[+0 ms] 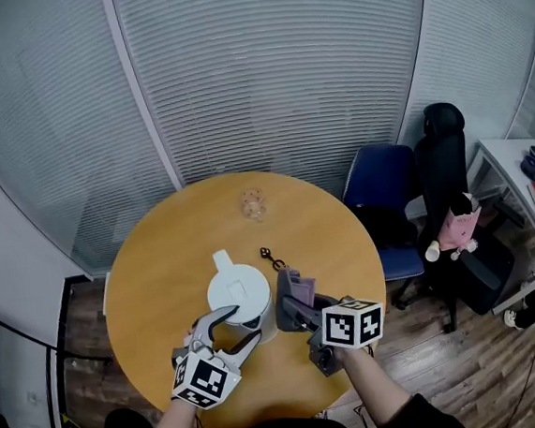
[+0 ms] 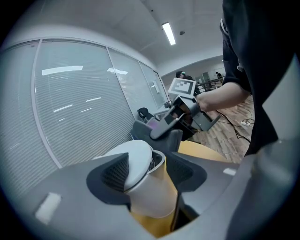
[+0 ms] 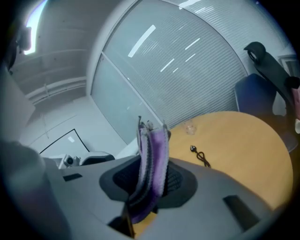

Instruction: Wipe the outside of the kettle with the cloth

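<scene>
**Table:** round tan wooden table [image 1: 143, 286], standing before a far wall of slatted glass panels [image 1: 272, 67].

**Kettle:** white plastic electric kettle [image 1: 238, 291], upright near the middle of the table, spout towards the far side.

**Left gripper** [image 1: 239, 326]**:** at the kettle's near side. The jaws stood apart with the kettle between them. The left pad overlapped the lid's edge, and a slim dark gap showed beside the right pad.

**Right gripper** [image 1: 294, 309]**:** just right of the kettle, jaws clamped on the cloth.

**Cloth:** folded purple and grey knitted cloth [image 1: 300, 282], standing up out of the pads, its lower end hanging below them. It was just beside the kettle's right wall; contact could not be told.

**Cord:** thin black cord with a plug [image 1: 271, 255], lying on the table just beyond the kettle, to its right.

**Clear item:** small clear glass-like object [image 1: 253, 203], towards the table's far edge, too small to identify.

**Seating:** blue padded office chair [image 1: 378, 188] and black office chair [image 1: 441, 159], right of the table.

**Toy:** pink soft toy [image 1: 459, 227], resting on the black chair.
</scene>
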A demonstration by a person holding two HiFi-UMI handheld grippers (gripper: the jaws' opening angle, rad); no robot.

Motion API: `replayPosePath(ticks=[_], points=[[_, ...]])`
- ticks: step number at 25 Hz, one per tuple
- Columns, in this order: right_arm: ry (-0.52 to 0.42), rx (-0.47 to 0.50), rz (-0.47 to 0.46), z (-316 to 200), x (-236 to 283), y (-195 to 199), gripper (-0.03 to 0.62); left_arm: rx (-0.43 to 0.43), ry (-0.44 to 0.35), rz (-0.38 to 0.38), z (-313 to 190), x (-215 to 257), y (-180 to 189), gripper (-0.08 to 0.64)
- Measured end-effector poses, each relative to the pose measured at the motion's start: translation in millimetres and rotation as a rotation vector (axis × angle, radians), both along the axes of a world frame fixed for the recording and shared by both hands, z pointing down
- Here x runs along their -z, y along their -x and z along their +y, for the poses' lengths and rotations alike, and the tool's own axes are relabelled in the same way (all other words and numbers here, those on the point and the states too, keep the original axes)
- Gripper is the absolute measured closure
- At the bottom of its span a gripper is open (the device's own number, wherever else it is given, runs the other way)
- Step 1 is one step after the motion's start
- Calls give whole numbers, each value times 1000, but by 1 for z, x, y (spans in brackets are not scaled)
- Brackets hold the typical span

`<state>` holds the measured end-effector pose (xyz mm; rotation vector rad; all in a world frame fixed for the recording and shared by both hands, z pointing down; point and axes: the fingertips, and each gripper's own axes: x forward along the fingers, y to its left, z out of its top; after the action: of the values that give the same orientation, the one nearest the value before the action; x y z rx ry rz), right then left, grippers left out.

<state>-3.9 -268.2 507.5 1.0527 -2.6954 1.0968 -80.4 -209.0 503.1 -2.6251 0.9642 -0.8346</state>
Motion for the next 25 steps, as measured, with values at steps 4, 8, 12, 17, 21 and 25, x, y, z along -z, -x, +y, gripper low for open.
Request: replayPosePath(ticks=[4, 8, 12, 17, 21, 25], points=[[-23, 43, 4, -13, 15, 4, 500, 10, -2, 10, 0, 0, 0, 302], [-2, 94, 17, -16, 6, 10, 500, 16, 0, 20, 1, 2, -3, 302], [75, 110, 72, -20, -35, 10, 500, 20, 4, 31, 0, 2, -2, 302], [237, 57, 117, -19, -111, 8, 500, -8, 13, 21, 2, 2, 0, 302], [345, 34, 133, -11, -158, 9, 500, -18, 20, 1, 3, 2, 3, 310], [425, 26, 172, -1, -194, 10, 500, -27, 22, -6, 3, 2, 5, 311]])
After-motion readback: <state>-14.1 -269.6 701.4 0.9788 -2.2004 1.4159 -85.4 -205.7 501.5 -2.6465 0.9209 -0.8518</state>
